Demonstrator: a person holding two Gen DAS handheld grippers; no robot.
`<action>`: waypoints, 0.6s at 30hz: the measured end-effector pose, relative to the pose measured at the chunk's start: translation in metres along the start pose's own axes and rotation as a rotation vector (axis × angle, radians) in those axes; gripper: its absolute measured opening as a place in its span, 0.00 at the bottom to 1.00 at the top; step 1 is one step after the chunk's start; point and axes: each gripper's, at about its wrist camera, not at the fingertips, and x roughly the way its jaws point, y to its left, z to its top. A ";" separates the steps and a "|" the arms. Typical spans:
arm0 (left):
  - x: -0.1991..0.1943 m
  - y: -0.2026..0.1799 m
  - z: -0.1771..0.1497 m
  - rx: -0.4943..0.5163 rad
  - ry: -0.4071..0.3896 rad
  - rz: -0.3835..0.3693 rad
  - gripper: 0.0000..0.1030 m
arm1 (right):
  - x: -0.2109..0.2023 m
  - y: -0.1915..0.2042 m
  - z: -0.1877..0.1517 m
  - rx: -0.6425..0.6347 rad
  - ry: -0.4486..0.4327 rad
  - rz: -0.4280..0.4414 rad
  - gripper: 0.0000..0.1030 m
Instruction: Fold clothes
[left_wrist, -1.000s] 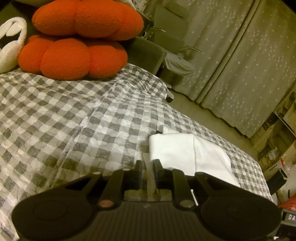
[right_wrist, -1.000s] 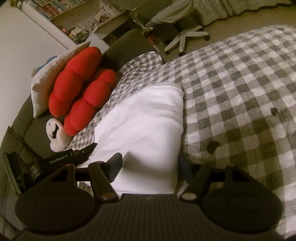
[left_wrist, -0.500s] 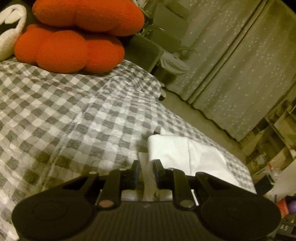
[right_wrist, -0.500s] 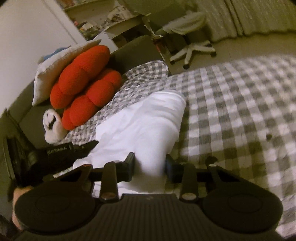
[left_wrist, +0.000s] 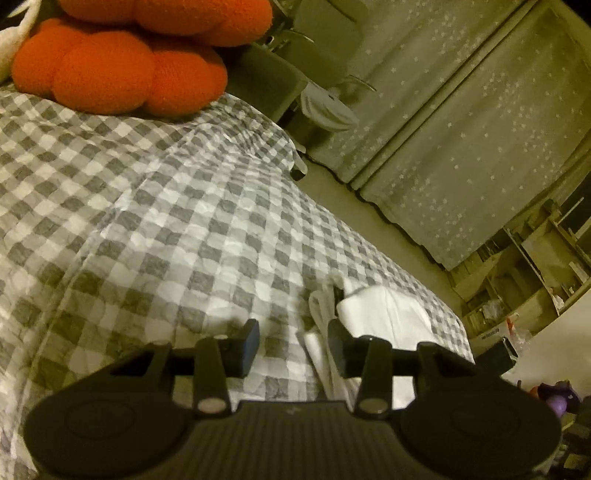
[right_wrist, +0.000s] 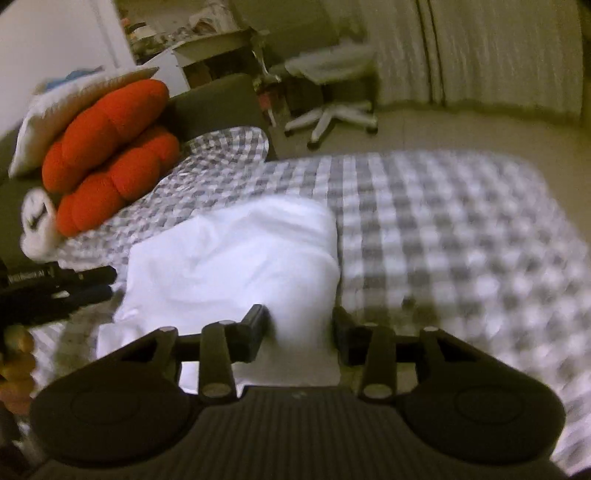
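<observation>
The left gripper (left_wrist: 291, 341) has just been opening: its jaws stand spread over the checked bedcover (left_wrist: 159, 236), and the pads press on nothing. A loose strip of the white garment (left_wrist: 384, 314) runs up through the right side of the gap, just beside the right-hand finger (left_wrist: 338, 341) (touching or not, the view does not settle). The bulk of the garment lies ahead and to the right of these fingers.

The right gripper (right_wrist: 299, 334) has also been opening a little within the last moment. A fold of the white garment (right_wrist: 236, 262) sits between its jaws; the cloth fills most of the gap and seems to meet both pads, though the frame is blurred and I cannot tell whether they pinch it or merely flank it. From here the garment stretches straight ahead, its long axis running away from the fingers toward the orange cushions (right_wrist: 107, 147), so this hand is at one short end with the cloth lengthwise before it. The left gripper's dark body (right_wrist: 55, 291) shows at the garment's left edge, so the two hands sit near the same end.

My judgement: the right hand is the better placed for the next fold, which would carry the near end forward along that long axis.

No containers sit on the bed; shelving (left_wrist: 535, 266) by the curtains (left_wrist: 461, 122) holds clutter too small to name.
</observation>
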 end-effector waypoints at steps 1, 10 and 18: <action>0.000 0.001 0.000 -0.006 -0.002 -0.004 0.47 | -0.003 0.007 0.000 -0.038 -0.029 -0.012 0.43; 0.007 0.002 -0.002 -0.032 0.025 -0.041 0.52 | 0.004 0.070 -0.017 -0.275 -0.075 0.107 0.42; 0.010 0.005 -0.005 -0.042 0.048 -0.043 0.56 | 0.017 0.093 -0.034 -0.444 -0.019 0.070 0.36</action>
